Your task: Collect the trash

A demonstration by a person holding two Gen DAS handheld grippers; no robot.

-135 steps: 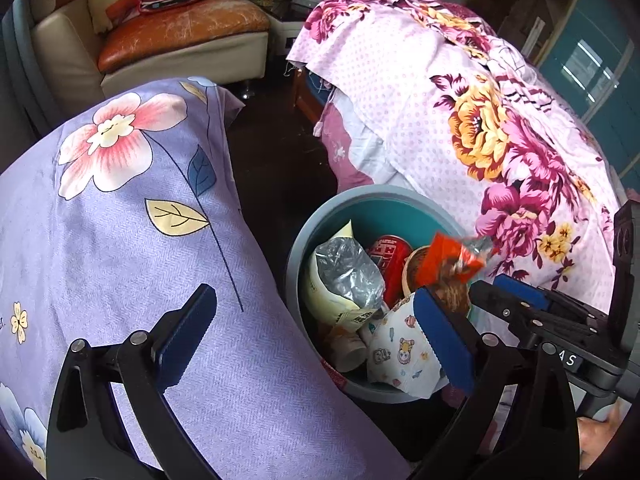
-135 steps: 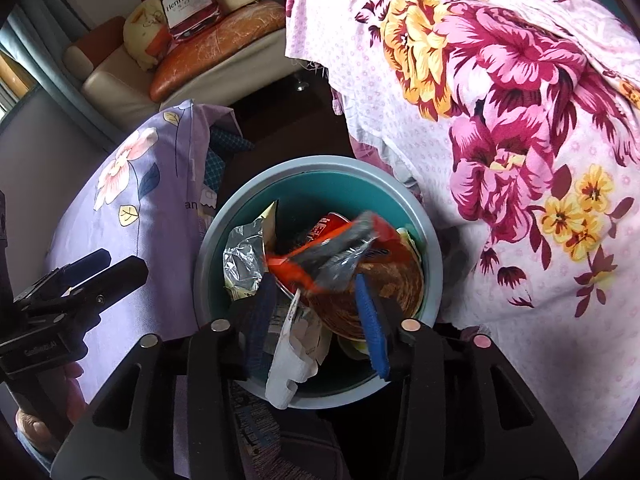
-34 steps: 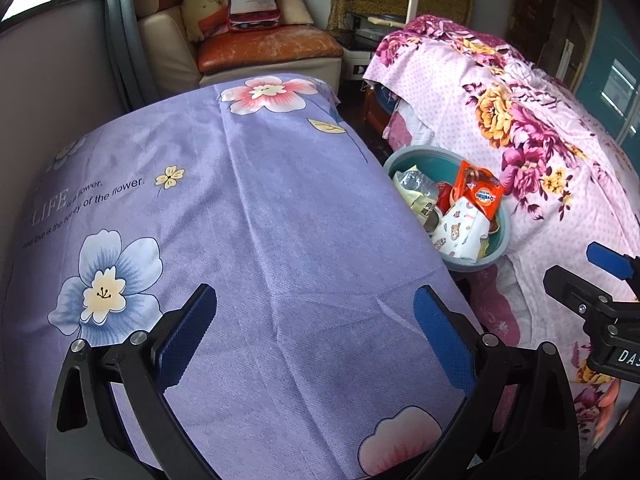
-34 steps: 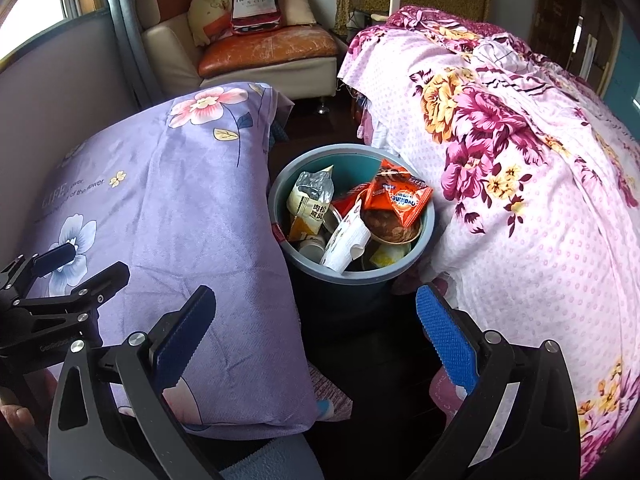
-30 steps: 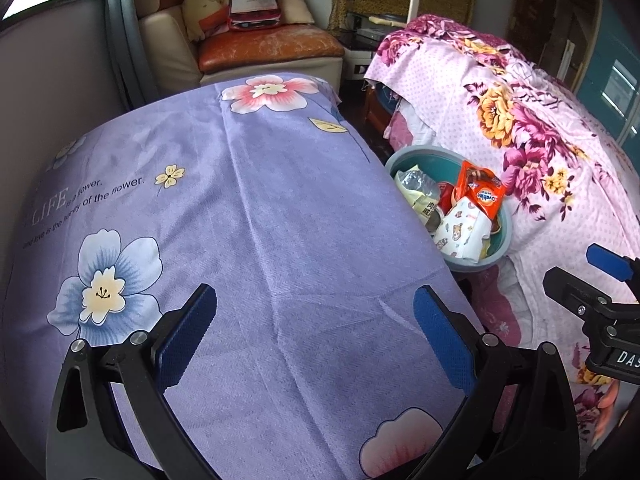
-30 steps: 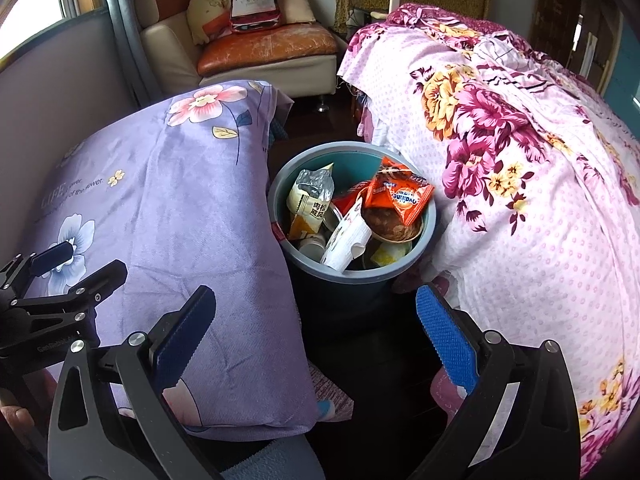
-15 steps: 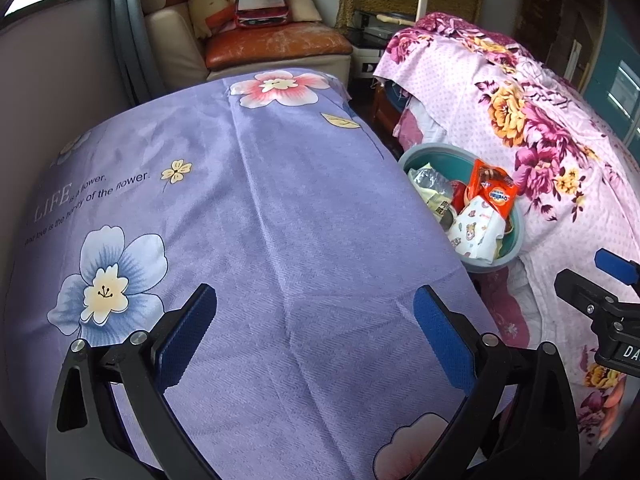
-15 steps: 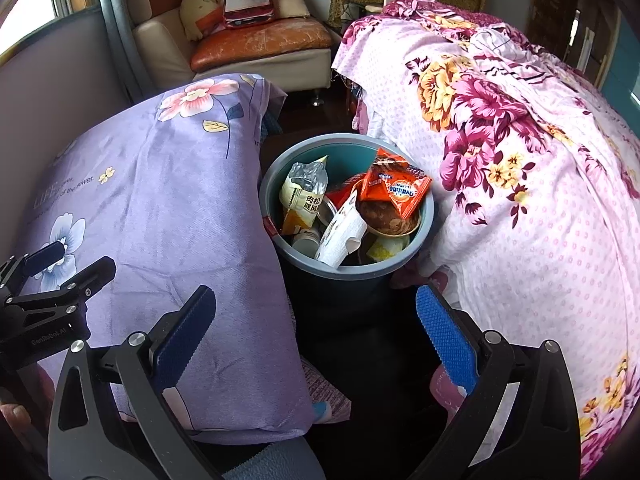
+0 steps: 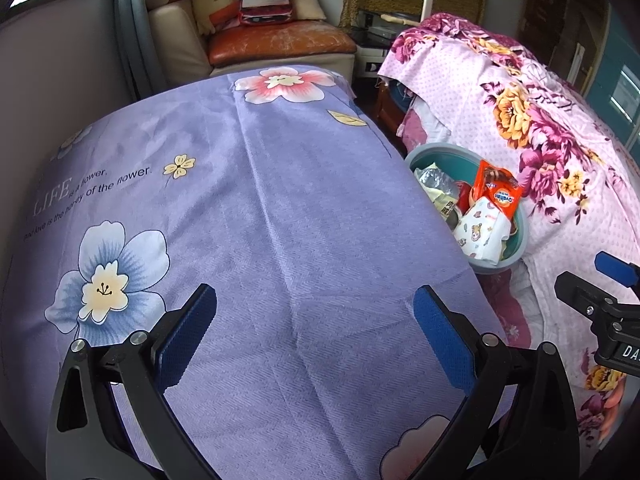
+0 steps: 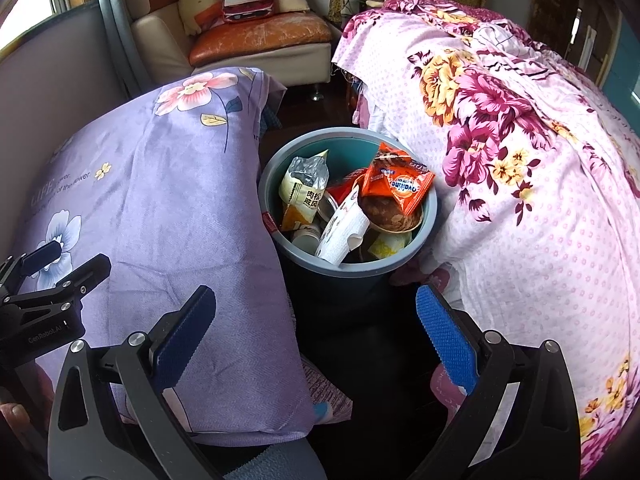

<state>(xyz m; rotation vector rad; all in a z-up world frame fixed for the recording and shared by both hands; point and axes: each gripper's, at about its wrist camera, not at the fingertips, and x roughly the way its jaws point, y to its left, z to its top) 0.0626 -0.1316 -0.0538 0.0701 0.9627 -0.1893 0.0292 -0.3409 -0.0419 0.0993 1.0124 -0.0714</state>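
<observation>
A grey-blue trash bin [image 10: 430, 216] [image 9: 522, 236] stands on the dark floor between two covered beds, full of rubbish. On top lies an orange snack wrapper [image 10: 396, 184] [image 9: 496, 194], with a silver-yellow pouch [image 10: 302, 188] and a white printed wrapper [image 10: 340, 232] [image 9: 482, 234] beside it. My right gripper [image 10: 316, 334] hangs open and empty in front of the bin, well back from it. My left gripper [image 9: 314, 334] is open and empty above the purple floral cover [image 9: 260, 200], with the bin off to its right.
A pink floral bed [image 10: 540, 160] flanks the bin on the right, the purple bed [image 10: 160, 200] on the left. A beige sofa [image 10: 256, 52] with an orange cushion and a bottle-shaped pillow stands at the back. Grey wall and curtain run along the left.
Both grippers have pulled back from the bin, and the right one let go of the orange wrapper, which now lies on top. Over the last second, only small drifts.
</observation>
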